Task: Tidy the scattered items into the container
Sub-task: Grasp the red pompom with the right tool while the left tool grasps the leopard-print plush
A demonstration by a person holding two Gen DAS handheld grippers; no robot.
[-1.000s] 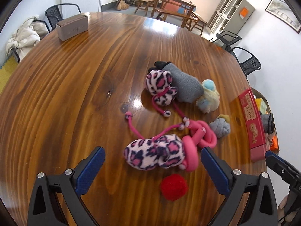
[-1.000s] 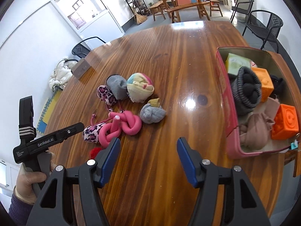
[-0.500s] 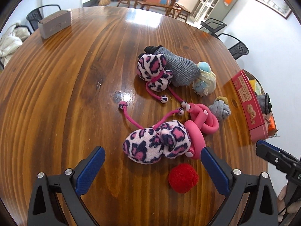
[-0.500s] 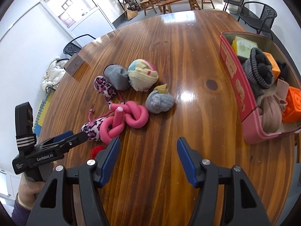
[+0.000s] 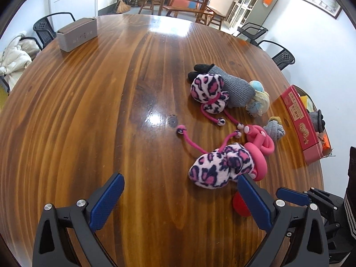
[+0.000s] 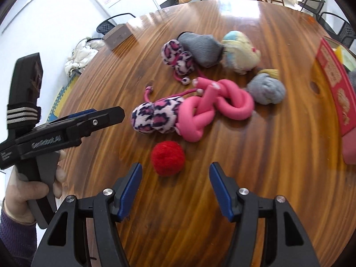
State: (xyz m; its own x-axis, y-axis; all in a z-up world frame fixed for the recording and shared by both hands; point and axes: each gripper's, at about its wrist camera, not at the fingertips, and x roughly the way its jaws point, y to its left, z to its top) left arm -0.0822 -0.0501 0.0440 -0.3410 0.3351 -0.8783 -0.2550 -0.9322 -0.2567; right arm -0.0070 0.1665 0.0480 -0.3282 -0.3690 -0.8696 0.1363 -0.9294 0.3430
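Two grippers, both jaws spread and carrying nothing. I am lining up the right gripper (image 6: pixel 175 182) on the red pom-pom ball (image 6: pixel 168 160), which is sitting on the table (image 6: pixel 255 155) just ahead of the fingertips, slightly left of centre. Round, so no long axis. Left gripper (image 5: pixel 178 198) is hanging wider; red tin (image 5: pixel 299 124) is lying to the right.

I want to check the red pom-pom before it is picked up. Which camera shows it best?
The right wrist view: the red pom-pom lies whole and unobstructed on the table, just ahead of the open right gripper. In the left wrist view only a sliver shows, mostly hidden behind the left gripper's finger.
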